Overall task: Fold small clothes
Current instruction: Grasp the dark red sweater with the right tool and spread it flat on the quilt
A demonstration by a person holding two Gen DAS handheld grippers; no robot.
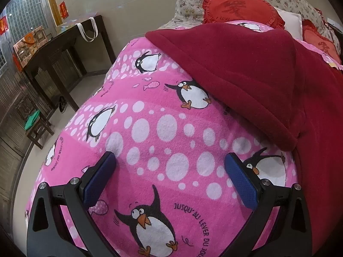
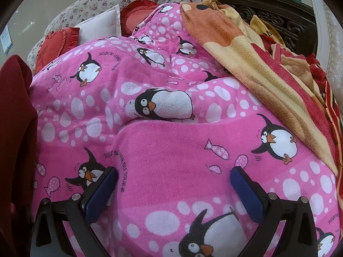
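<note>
A dark red fleece garment [image 1: 253, 70] lies on a pink penguin-print blanket [image 1: 154, 132], at the upper right of the left wrist view, its hem running down toward the right. My left gripper [image 1: 170, 167] is open and empty, its blue pads just above the blanket, below and left of the garment's hem. My right gripper [image 2: 173, 180] is open and empty over the same blanket [image 2: 167, 150]. The red garment [image 2: 15, 115] shows at the far left edge of the right wrist view.
An orange, yellow and red towel [image 2: 246, 49] lies on the blanket's right side. Red heart cushions [image 1: 240, 6] and a floral pillow [image 1: 190, 2] sit at the head of the bed. A dark wooden table [image 1: 64, 42] and a small stool [image 1: 36, 126] stand left of the bed.
</note>
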